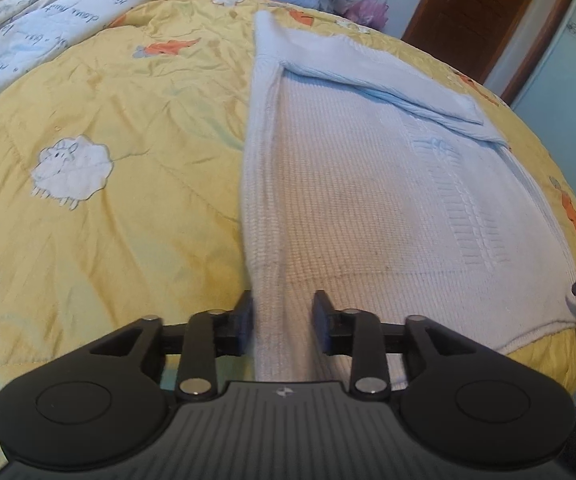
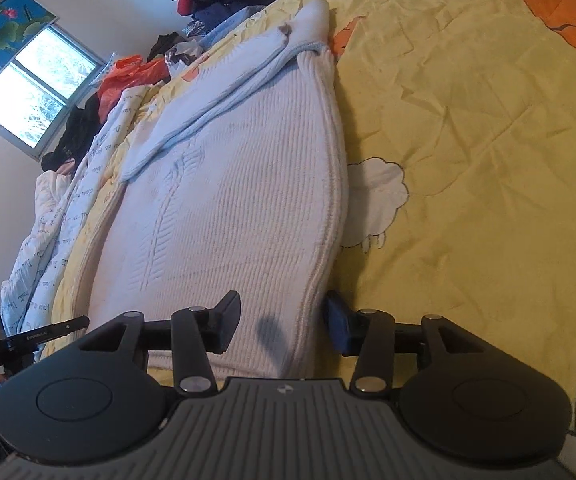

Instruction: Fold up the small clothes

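Sweater (image 1: 367, 200) lies on quilt (image 1: 108, 240), sleeve (image 1: 367, 76) across it.

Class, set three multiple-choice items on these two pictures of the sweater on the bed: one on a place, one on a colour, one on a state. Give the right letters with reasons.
1. Where does the sweater lie?
A. on the quilt
B. on a chair
C. on the floor

2. What colour is the quilt?
A. green
B. yellow
C. grey

3. How do the jaws of the left gripper stand?
A. clamped on a sock
B. pressed shut on nothing
C. apart, with the sweater's edge between them

Key: 1 A, the quilt shows on both sides of it. 2 B, yellow cloth with sheep and carrot patches. 3 C, a gap shows between each pad and the knit.
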Available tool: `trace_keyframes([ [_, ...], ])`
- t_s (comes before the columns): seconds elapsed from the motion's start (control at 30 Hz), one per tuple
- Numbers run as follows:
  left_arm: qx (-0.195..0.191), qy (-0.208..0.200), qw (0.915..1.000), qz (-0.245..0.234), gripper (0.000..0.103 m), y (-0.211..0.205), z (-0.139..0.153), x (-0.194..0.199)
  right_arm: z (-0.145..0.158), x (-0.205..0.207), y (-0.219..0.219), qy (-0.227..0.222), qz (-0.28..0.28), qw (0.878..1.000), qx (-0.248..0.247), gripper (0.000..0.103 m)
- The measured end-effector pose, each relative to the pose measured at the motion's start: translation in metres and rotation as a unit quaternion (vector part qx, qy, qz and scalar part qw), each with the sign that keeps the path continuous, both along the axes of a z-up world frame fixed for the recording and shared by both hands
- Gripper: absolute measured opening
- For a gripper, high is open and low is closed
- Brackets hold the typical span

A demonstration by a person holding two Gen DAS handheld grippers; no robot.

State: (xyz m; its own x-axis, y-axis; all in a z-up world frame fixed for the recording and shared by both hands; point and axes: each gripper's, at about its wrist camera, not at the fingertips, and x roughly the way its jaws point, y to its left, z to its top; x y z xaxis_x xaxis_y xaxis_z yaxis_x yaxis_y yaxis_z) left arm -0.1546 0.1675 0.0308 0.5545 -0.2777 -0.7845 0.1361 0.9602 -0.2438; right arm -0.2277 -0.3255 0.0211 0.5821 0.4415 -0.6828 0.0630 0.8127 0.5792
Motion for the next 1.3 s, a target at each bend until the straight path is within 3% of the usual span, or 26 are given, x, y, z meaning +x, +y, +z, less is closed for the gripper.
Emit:
trace_keyframes([
  [0.07,0.017,-0.005,0.9998,-0.007,0.039,-0.005,0.001,0.000,0.001,0.003,0.006,-0.004,0.011,1.000,-0.011,0.052],
  [0.1,0.025,-0.008,0.9996,-0.009,0.039,-0.007,0.001,-0.001,0.001,0.004,0.007,-0.005,0.014,1.000,-0.017,0.043],
  [0.13,0.029,-0.010,0.9995,-0.008,0.038,-0.006,0.001,-0.001,0.001,0.004,0.008,-0.004,0.016,1.000,-0.025,0.024],
  [0.17,0.030,-0.009,0.9995,-0.006,0.036,-0.005,0.001,-0.001,0.000,0.005,0.007,-0.001,0.016,0.999,-0.030,0.016],
  [0.2,0.030,-0.009,0.9995,-0.001,0.027,-0.003,0.001,0.000,-0.002,0.004,0.004,0.002,0.015,1.000,-0.027,0.014],
  [0.23,0.032,-0.008,0.9994,0.005,0.014,0.000,0.001,0.001,-0.002,0.003,0.002,0.002,0.015,1.000,-0.021,0.014],
  [0.27,0.030,-0.009,0.9995,0.010,0.012,0.003,0.002,0.002,-0.003,0.003,0.000,0.003,0.013,1.000,-0.017,0.014],
  [0.47,0.034,-0.023,0.9991,0.012,0.011,0.009,0.012,0.002,0.001,0.002,0.001,-0.003,0.009,1.000,-0.012,0.014],
  [0.6,0.014,-0.018,0.9996,0.017,0.011,0.015,0.014,0.003,0.018,-0.002,-0.004,-0.034,0.001,0.999,0.008,0.014],
  [0.7,0.014,0.003,0.9997,0.018,0.011,0.015,0.001,0.006,0.014,0.001,-0.005,-0.014,0.006,1.000,-0.011,0.014],
  [0.8,0.020,-0.003,0.9997,0.015,0.011,0.012,0.002,0.004,0.000,0.002,-0.004,0.012,0.006,1.000,-0.012,0.015],
  [0.87,0.020,0.004,0.9998,0.007,0.013,0.011,0.002,0.005,-0.001,0.001,-0.004,0.012,0.003,1.000,-0.003,0.020],
  [0.93,0.019,0.009,0.9998,0.004,0.015,0.011,0.002,0.007,-0.001,0.000,-0.006,0.008,-0.003,1.000,0.005,0.044],
  [1.03,0.018,0.008,0.9998,0.003,0.015,0.011,0.001,0.012,0.001,0.004,-0.007,0.004,-0.004,1.000,0.008,0.045],
  [1.1,0.022,0.007,0.9997,0.004,0.015,0.008,0.001,0.014,-0.002,0.009,-0.005,0.009,0.003,1.000,0.007,0.040],
  [1.13,0.022,0.008,0.9997,0.004,0.012,0.006,0.002,0.014,-0.002,0.012,-0.003,0.011,0.010,1.000,0.007,0.019],
  [1.17,0.020,0.009,0.9998,0.001,0.011,0.006,0.003,0.015,-0.002,0.015,-0.002,0.018,0.013,1.000,0.003,0.014],
  [1.3,-0.001,0.016,0.9999,-0.003,0.011,0.013,0.011,0.023,0.003,0.020,-0.003,0.013,0.019,1.000,0.017,0.014],
])
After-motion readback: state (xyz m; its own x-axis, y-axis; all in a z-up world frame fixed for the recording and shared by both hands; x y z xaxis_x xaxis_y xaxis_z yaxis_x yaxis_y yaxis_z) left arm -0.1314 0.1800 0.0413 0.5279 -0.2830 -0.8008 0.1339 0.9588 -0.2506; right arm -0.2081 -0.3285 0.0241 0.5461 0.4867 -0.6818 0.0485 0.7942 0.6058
